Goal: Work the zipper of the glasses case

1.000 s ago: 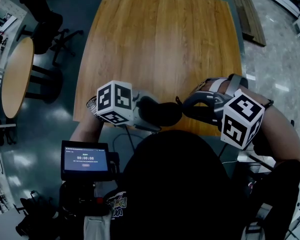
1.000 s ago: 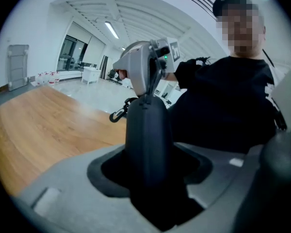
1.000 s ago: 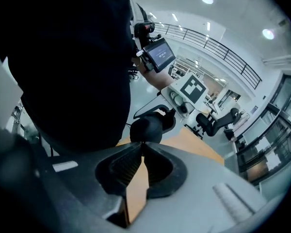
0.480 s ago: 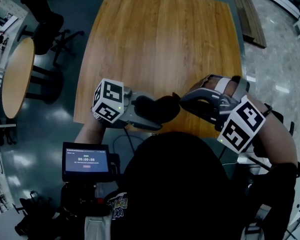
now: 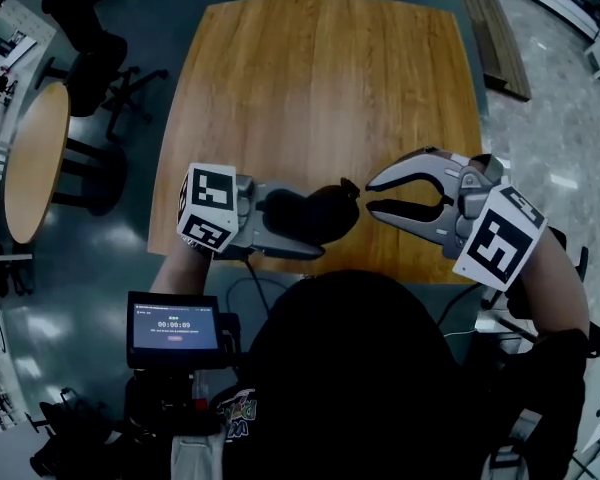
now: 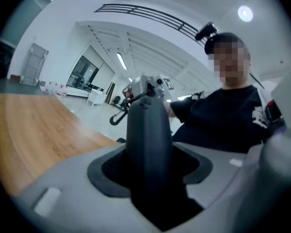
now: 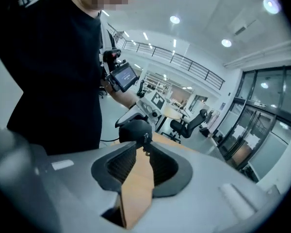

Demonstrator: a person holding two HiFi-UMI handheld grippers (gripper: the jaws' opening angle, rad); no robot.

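Bench (image 5: 320,78): wood top. Left tool (image 5: 280,223) sits above the bench's near edge, clamped on the glasses case (image 5: 315,216). The case is black and held clear of the bench top. Right tool (image 5: 372,196) is over the same near edge, toward the bench's right side. Its jaws are apart and have just been opening; bench wood shows through the gap. Zipper pull (image 7: 144,141) hangs right at the jaw tips, with no pad pressing on it.
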